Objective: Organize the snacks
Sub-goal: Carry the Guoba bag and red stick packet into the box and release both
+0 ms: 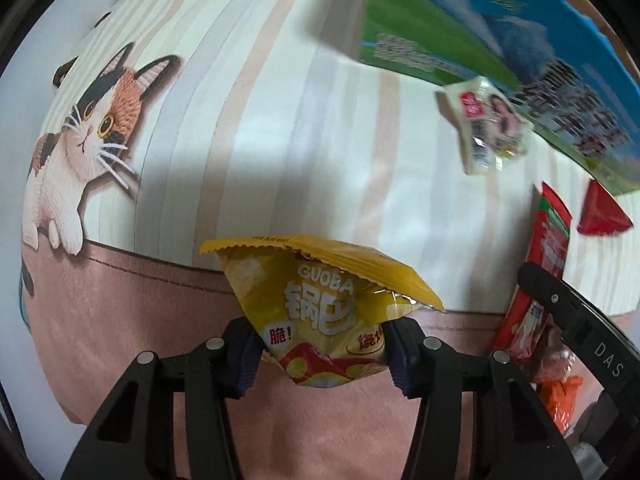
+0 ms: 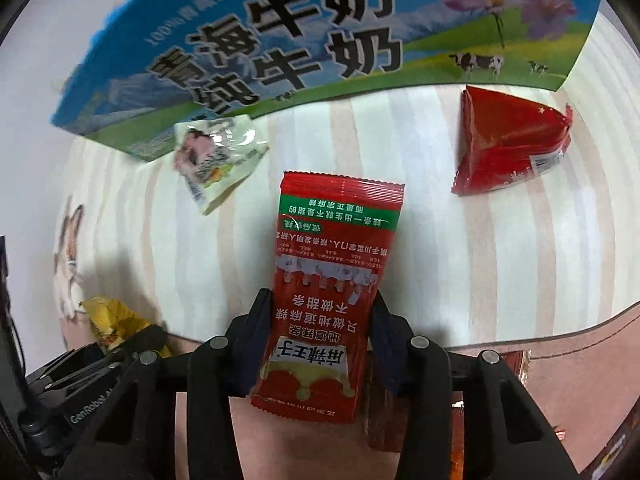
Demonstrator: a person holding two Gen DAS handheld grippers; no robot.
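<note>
Two grippers show, one per view. Seen from the left wrist, the left gripper (image 1: pixel 324 346) points straight down at the table (image 1: pixel 280 128), which wears a striped cloth with a cat print (image 1: pixel 80 148) at far left and a pink border nearest the camera. Its pads are clamped on the lower part of a yellow snack packet (image 1: pixel 320 308), whose crimped top edge folds over toward the right. Farther off to the right, a small white packet (image 1: pixel 486 124) lies just beside a blue and green milk carton (image 1: pixel 480 32) along the far edge. At the right rim, the other gripper's black finger (image 1: pixel 580 320) crosses a tall red packet (image 1: pixel 548 248), with a red triangular packet (image 1: pixel 602 212) beyond.

From the right wrist, the right gripper (image 2: pixel 322 344) tilts steeply down and grasps the red packet (image 2: pixel 332 280) by its near half, the pads pressing both long edges; the far end stands over the striped cloth. The milk carton (image 2: pixel 280 40) spans the far side, the white packet (image 2: pixel 216 156) touching its near edge at left. The red triangular packet (image 2: pixel 512 140) lies well apart at far right. At near left, the yellow snack packet (image 2: pixel 112 320) sits in the left gripper's black frame (image 2: pixel 80 380).
</note>
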